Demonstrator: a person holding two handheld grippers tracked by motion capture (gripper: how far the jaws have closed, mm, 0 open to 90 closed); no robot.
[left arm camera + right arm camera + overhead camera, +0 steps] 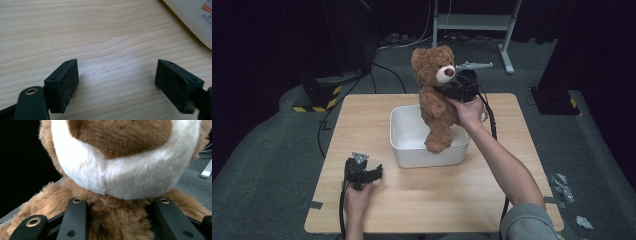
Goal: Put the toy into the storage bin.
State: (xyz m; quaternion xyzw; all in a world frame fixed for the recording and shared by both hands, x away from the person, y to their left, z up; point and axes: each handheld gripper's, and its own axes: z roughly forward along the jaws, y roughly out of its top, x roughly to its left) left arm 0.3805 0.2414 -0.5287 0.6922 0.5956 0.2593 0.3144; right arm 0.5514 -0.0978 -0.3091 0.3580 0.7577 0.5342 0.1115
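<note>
A brown teddy bear [434, 95] with a white muzzle hangs upright above a white plastic tub [401, 140] at the middle of the wooden table; its foot dangles over the tub's right part. My right gripper [452, 89] is shut on the bear just under its chin. In the right gripper view the bear [117, 165] looms close, and the two black jaws press into the fur of its neck on either side. My left gripper [374, 172] rests low over the table's front left, open, with bare wood between its fingers [62, 85].
The tub's white wall [192, 20] with a label shows at the top right of the left gripper view. A metal stand base [507, 55] and cables lie on the grey floor beyond the table [362, 115]. Crumpled scraps [562, 185] lie on the floor at the right.
</note>
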